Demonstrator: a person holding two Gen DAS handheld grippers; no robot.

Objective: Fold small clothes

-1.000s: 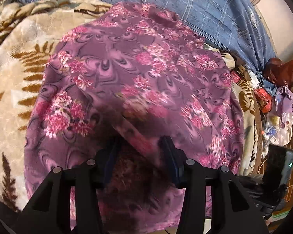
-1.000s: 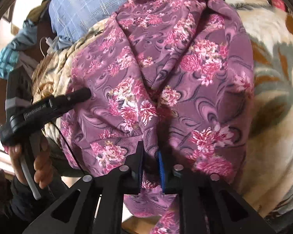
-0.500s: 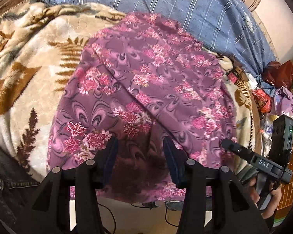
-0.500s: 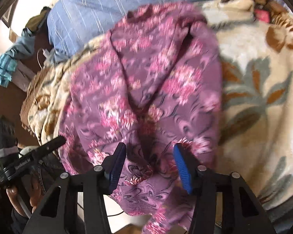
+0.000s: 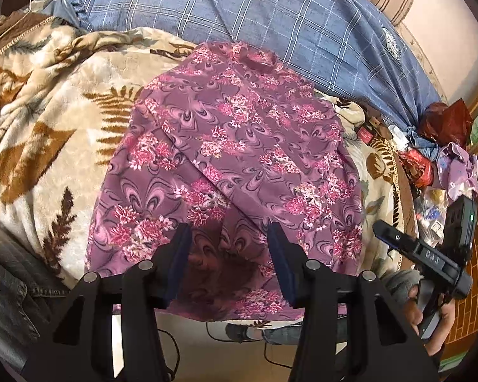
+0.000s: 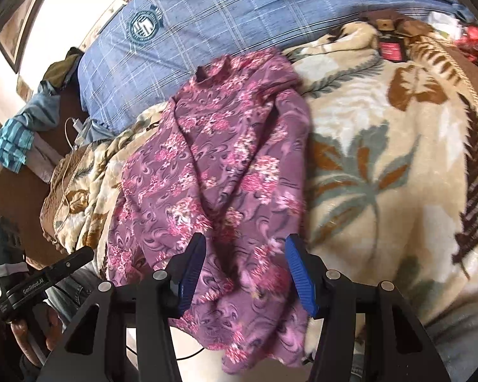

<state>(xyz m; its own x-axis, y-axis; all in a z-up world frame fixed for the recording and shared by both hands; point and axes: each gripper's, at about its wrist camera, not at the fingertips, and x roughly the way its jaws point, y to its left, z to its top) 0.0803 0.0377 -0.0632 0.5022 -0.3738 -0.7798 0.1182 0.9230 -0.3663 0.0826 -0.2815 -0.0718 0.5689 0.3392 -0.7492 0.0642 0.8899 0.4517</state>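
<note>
Both grippers' fingers (image 5: 181, 254) spread above garment (image 5: 239, 165)

The top (image 5: 239, 159) lies on the blanket (image 5: 54, 121), with bare blanket open on both of its sides. Behind its collar the blue pillow (image 5: 271, 16) rises and closes that side. Clutter (image 5: 436, 146) crowds the bed's right edge. Both hand-held grippers, left (image 5: 229, 258) and right (image 6: 243, 270), hang with jaws wide over the near hem, nothing between them.

a bed's beige leaf-print blanket (image 5: 57, 121) carries the purple floral garment (image 5: 239, 165) and a blue plaid cover (image 5: 271, 16).
</note>
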